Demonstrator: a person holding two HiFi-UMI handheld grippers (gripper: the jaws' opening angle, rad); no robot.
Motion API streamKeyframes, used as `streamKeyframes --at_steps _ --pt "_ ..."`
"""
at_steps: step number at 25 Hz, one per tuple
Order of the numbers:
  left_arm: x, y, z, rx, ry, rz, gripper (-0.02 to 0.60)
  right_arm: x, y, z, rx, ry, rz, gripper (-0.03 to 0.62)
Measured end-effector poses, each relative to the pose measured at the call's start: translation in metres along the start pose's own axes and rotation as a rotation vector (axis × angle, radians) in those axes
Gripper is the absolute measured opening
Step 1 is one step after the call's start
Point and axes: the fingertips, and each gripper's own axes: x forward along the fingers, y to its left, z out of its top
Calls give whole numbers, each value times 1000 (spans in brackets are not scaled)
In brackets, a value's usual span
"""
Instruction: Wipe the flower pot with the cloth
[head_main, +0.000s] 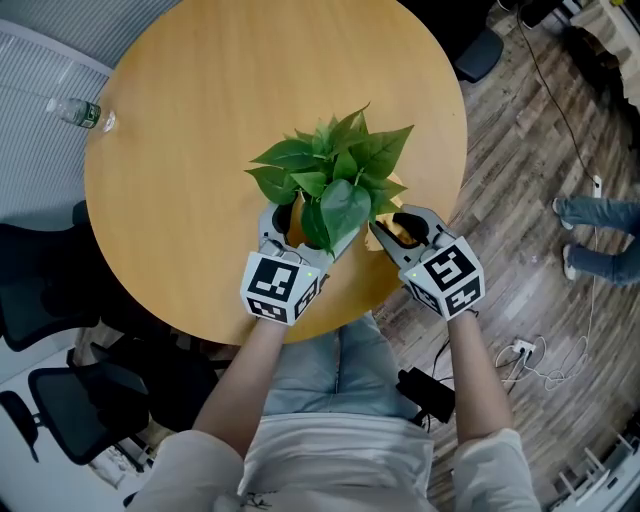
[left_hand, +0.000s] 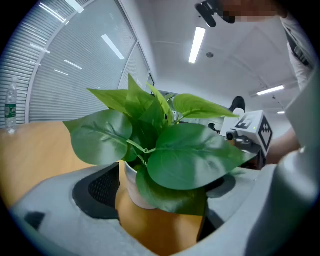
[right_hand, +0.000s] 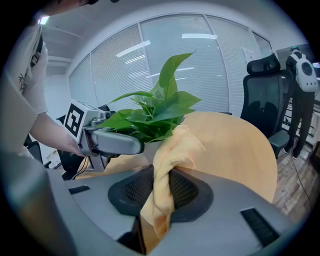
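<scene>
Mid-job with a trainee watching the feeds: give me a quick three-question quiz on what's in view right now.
1. True or false: the right tool is shut on the cloth.
2. What stands between the left tool's jaws? A) a cup B) the flower pot C) a book
3. Fill in: the bottle stands upright at the table's ____.
Key: 1 true; 2 B; 3 edge.
</scene>
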Motion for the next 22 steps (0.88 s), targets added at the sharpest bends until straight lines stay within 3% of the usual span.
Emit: streamKeyframes --at_steps 15,19,22 --pt "-72 -19 18 8 70 -48 475 -68 7 30 24 0 -76 86" --pt "-89 -32 41 22 60 -70 431 -91 18 46 26 -15 -92 86" --pt "-102 -37 60 16 48 -64 339 -109 28 62 44 -36 -106 86"
